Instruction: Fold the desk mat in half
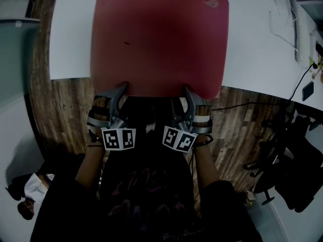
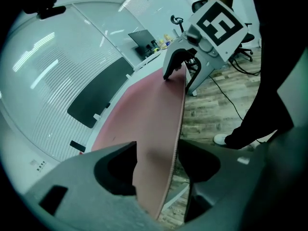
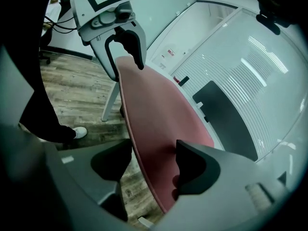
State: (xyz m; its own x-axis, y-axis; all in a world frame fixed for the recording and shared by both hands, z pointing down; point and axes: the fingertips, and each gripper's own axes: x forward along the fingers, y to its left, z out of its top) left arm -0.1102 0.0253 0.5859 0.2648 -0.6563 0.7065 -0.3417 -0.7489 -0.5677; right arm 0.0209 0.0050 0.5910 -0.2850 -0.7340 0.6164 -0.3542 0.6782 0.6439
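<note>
fold not started. the red desk mat (image 1: 159,39) lies flat on the white table (image 1: 252,49), upper middle, its near edge overhanging. your left gripper (image 1: 120,91) and right gripper (image 1: 187,92) straddle that edge, jaws apart, not pinching it. the whole fold is left.

Two grey grippers are seen, left gripper (image 1: 117,95) and right gripper (image 1: 189,97), each fitted with a black-and-white marker cube (image 1: 119,138); dark sleeves (image 1: 83,185) are worn.
</note>
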